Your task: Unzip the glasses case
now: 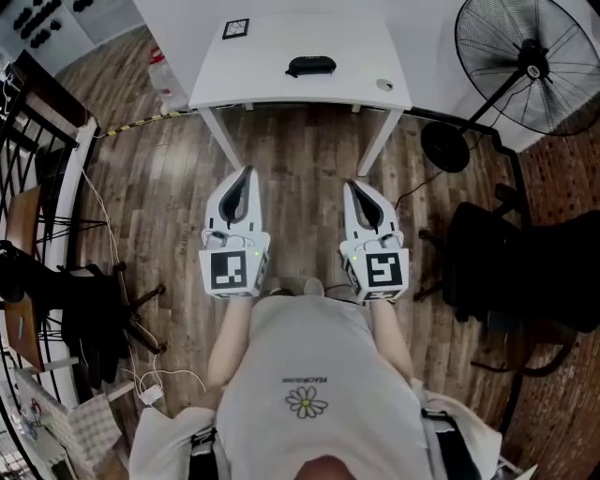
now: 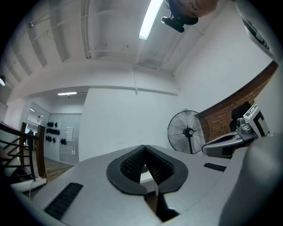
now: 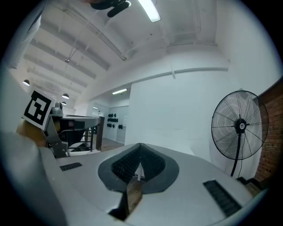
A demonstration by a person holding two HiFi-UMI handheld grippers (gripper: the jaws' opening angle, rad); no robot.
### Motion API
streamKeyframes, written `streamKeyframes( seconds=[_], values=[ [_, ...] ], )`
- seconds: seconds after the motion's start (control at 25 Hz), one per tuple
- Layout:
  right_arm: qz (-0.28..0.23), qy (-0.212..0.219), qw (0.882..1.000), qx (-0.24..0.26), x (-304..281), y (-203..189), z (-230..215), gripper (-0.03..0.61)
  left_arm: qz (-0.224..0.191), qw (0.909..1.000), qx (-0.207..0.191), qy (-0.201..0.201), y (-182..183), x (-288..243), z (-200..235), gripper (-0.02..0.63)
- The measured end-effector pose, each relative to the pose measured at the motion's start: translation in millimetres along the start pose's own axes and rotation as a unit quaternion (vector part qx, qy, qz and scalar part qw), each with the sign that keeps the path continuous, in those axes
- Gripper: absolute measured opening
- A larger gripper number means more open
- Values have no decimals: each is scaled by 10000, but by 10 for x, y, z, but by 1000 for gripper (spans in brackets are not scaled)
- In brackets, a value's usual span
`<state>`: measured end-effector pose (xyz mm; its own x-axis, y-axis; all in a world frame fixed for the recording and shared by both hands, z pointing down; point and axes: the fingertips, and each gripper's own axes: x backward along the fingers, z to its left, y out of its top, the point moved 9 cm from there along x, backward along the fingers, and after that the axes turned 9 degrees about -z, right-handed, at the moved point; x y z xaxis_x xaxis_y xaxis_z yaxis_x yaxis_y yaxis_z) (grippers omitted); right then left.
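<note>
The black glasses case (image 1: 310, 66) lies zipped on the white table (image 1: 281, 89), near its far middle. Both grippers are held level over the wooden floor, well short of the table and apart from the case. My left gripper (image 1: 247, 172) has its jaws together with nothing between them, and its own view shows the tips meeting (image 2: 143, 148). My right gripper (image 1: 352, 186) is likewise shut and empty, its tips touching (image 3: 140, 145). The case does not show in either gripper view.
A square marker tag (image 1: 235, 28) and a small round object (image 1: 383, 84) sit on the table. A large standing fan (image 1: 530, 61) is at the right, with a black chair (image 1: 525, 272) below it. A stair railing (image 1: 37, 169) and cables line the left.
</note>
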<state>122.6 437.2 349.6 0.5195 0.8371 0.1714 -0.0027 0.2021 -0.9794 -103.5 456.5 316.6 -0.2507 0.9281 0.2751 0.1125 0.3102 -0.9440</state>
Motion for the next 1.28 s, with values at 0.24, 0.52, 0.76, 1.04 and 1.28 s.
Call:
streamKeyframes(
  seconds=[0.24, 0.52, 0.76, 1.04, 1.28],
  values=[
    [23, -49, 9998, 179, -40, -29, -71, 6, -242, 9995, 201, -21, 56, -127, -40, 15],
    [283, 222, 9991, 221, 13, -198, -104, 6, -146, 9993, 328, 60, -158, -231, 14, 15],
    [335, 22, 9994, -64, -110, -201, -262, 6, -268, 9993, 242, -90, -138, -577, 56, 15],
    [336, 28, 9988, 367, -586, -399, -495, 6, -388, 9980, 331, -379, -422, -1187, 144, 15],
    [482, -206, 9984, 193, -1268, -515, -751, 6, -415, 9975, 387, -429, -633, -1922, 464, 15]
  ],
)
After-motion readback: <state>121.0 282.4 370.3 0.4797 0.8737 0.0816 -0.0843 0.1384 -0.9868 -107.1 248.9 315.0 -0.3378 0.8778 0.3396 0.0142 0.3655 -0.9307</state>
